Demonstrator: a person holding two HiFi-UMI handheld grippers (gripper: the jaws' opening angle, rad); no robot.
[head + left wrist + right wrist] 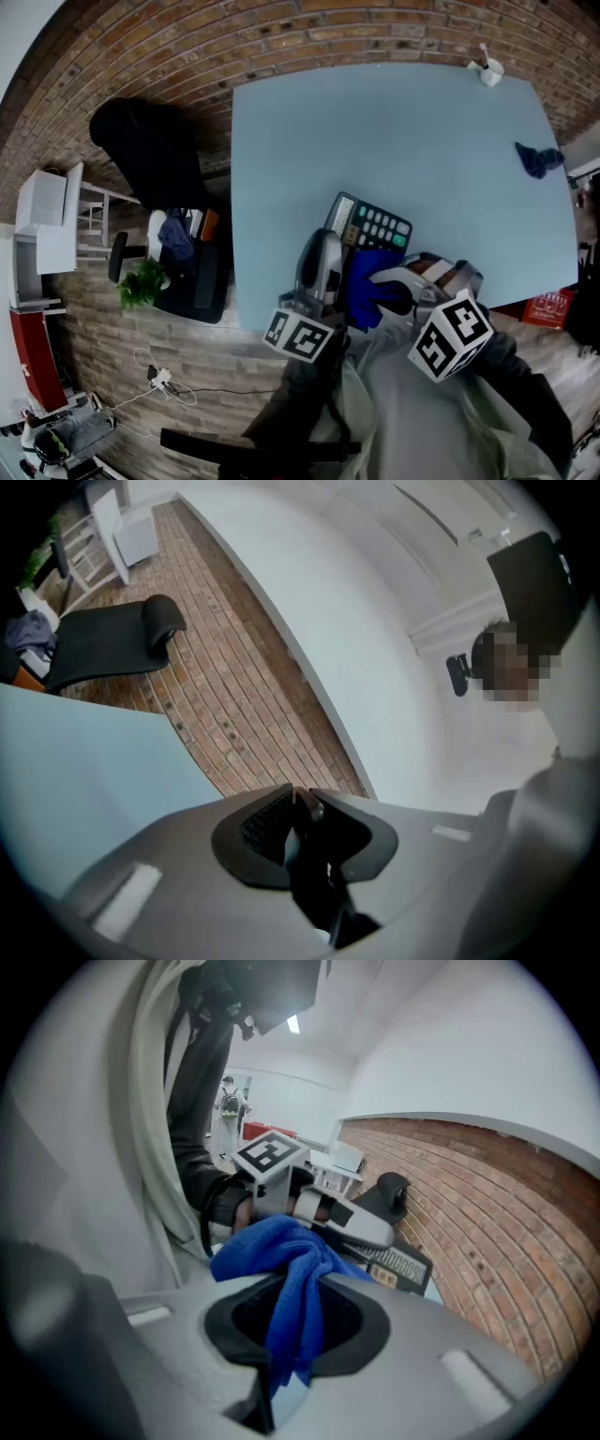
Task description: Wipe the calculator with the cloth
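Note:
A dark calculator (370, 225) with pale keys is over the near edge of the light blue table (403, 131). My left gripper (330, 242) is shut on its left side; in the left gripper view only a thin dark edge of the calculator (317, 878) shows between the closed jaws. My right gripper (389, 281) is shut on a bright blue cloth (367, 283), which bunches just below the calculator. In the right gripper view the cloth (286, 1274) hangs from the jaws, with the left gripper (352, 1221) and the calculator (401, 1266) just beyond it.
A dark blue rag (537, 159) lies at the table's right edge and a small white object (489, 70) at its far corner. Left of the table stand a black chair (150, 150) and a plant (141, 281). A red crate (548, 307) sits lower right.

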